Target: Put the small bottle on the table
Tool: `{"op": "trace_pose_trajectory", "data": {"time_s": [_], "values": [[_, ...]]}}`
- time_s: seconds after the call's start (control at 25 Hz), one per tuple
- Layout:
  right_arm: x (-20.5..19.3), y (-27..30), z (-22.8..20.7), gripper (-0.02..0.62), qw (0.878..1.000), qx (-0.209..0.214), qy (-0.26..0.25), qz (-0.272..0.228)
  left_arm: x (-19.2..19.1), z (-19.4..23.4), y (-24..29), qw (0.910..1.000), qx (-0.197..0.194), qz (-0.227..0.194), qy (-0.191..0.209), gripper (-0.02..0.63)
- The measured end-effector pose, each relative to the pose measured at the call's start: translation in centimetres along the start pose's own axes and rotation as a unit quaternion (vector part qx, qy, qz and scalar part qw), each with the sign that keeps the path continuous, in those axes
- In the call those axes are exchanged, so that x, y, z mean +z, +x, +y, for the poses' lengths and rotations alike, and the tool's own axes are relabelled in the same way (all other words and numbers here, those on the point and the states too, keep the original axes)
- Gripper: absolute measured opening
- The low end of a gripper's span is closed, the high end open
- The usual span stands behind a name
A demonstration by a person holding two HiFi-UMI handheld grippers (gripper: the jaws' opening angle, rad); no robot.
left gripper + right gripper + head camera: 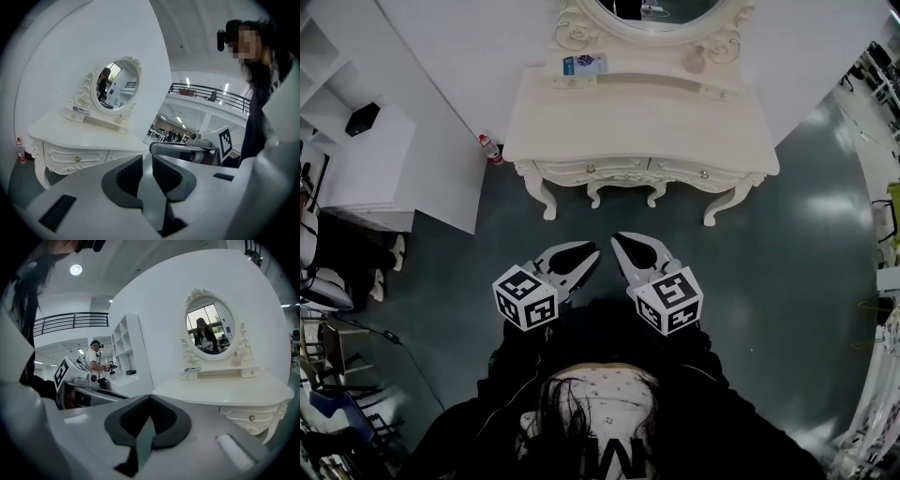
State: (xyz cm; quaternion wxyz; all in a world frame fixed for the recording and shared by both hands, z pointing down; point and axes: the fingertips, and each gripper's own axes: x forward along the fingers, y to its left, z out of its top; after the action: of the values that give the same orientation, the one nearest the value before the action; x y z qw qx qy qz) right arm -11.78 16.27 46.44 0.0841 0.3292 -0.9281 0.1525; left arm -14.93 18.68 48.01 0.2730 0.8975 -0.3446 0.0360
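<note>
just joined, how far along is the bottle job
Done: nothing, tabletop is bare. In hand: nothing, left gripper and right gripper are shut, empty, short of it. Left: fetch the shelf bottle or the floor bottle, set it down.

Dressing table [637, 127]: white paint, smooth satin, carved trim. Floor [806, 253]: dark, glossy, lamp reflections. Left gripper [146, 158]: matt grey plastic shell; pads [127, 177] black, ribbed.
</note>
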Motion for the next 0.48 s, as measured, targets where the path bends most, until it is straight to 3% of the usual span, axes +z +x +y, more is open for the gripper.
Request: {"op": "trace_pose_trajectory", "data": {"time_s": [0.48], "values": [[-0.8,1.0,3.1,0.009,1.0,-0.008,-0.002,0.003,-0.5,0.7,-3.3,1.0,-0.005,-0.002,0.006,0.064]]}}
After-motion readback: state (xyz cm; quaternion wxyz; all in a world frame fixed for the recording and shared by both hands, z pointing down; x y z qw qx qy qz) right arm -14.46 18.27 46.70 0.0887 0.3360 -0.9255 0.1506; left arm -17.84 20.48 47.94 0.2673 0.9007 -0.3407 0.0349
